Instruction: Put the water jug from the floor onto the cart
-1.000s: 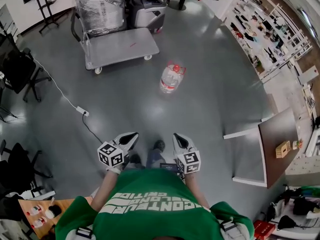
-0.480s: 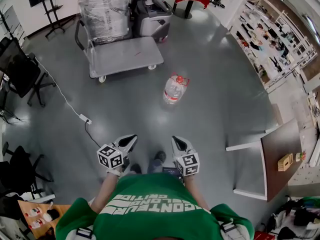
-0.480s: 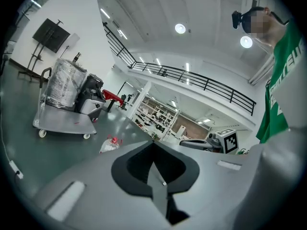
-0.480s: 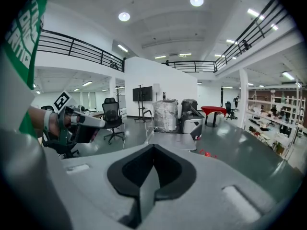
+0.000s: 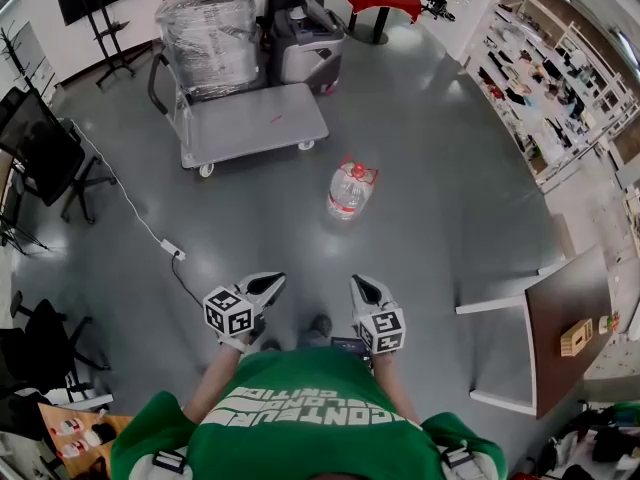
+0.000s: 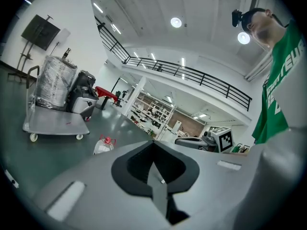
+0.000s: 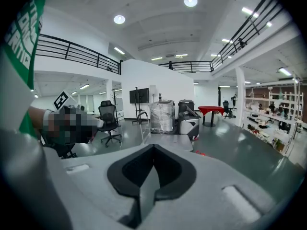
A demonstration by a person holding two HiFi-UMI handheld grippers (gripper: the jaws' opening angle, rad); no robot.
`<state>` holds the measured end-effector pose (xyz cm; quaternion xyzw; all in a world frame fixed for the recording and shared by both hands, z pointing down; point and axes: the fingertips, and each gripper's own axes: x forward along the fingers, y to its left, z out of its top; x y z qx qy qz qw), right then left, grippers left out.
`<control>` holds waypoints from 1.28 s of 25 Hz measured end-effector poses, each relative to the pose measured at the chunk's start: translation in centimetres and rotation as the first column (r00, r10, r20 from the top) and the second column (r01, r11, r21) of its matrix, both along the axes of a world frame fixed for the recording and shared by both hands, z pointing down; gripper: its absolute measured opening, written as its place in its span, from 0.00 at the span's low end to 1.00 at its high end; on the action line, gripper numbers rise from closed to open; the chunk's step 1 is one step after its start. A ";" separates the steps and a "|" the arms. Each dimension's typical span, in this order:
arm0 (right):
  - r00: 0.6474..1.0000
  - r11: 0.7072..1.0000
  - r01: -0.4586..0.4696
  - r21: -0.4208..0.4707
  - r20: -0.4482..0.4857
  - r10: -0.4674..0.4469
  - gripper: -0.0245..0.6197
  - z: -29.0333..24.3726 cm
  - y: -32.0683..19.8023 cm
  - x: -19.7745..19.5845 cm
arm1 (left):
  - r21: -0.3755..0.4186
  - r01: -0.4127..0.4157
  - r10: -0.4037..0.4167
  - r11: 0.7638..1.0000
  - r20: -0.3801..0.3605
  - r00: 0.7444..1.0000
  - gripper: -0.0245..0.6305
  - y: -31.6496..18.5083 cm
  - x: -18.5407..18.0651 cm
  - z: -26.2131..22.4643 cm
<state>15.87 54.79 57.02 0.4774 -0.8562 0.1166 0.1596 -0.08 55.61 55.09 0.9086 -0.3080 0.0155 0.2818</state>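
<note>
The water jug (image 5: 349,190) is on the grey floor just above the middle of the head view. It is a clear bottle with a red cap and a red carry handle, and it looks to be standing upright. It is not on the cart yet. The flat platform cart (image 5: 255,120) sits up and to the left of it, near but not touching. The front of its deck is bare, and a plastic-wrapped load (image 5: 205,26) fills the handle end.

The person faces the jug from the bottom of the frame, well apart from it. The left gripper (image 5: 273,282) and right gripper (image 5: 358,284) are held out low in front. In each gripper's own view the jaws are pressed together with nothing between them. The jug (image 6: 103,145) shows small beyond the left one.

From where I stand, a few things could go wrong:
- Both sets of jaws have to open before anything can be gripped.
- The jug looks full and smooth-sided, so a pinch on the thin handle alone could let it swing or slip out.
- The cart stands on castors and may roll when the weight lands on it.
- The power strip (image 5: 175,254) and its cable lie at the left, where a foot could catch them.
</note>
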 end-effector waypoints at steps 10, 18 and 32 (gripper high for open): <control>0.999 1.000 -0.022 0.012 0.046 0.022 0.03 0.3 -2.2 5.7 | 0.019 -0.061 0.061 0.998 0.036 0.998 0.06 -3.0 6.2 -0.2; 0.997 0.999 -0.045 0.008 0.064 0.044 0.03 0.5 -2.7 9.1 | 0.020 -0.071 0.070 0.997 0.048 0.996 0.06 -3.0 8.6 -0.1; 0.998 1.000 -0.008 -0.025 0.054 0.010 0.03 2.2 -3.4 10.1 | 0.012 -0.068 0.067 0.998 0.044 0.997 0.06 -5.0 11.1 0.9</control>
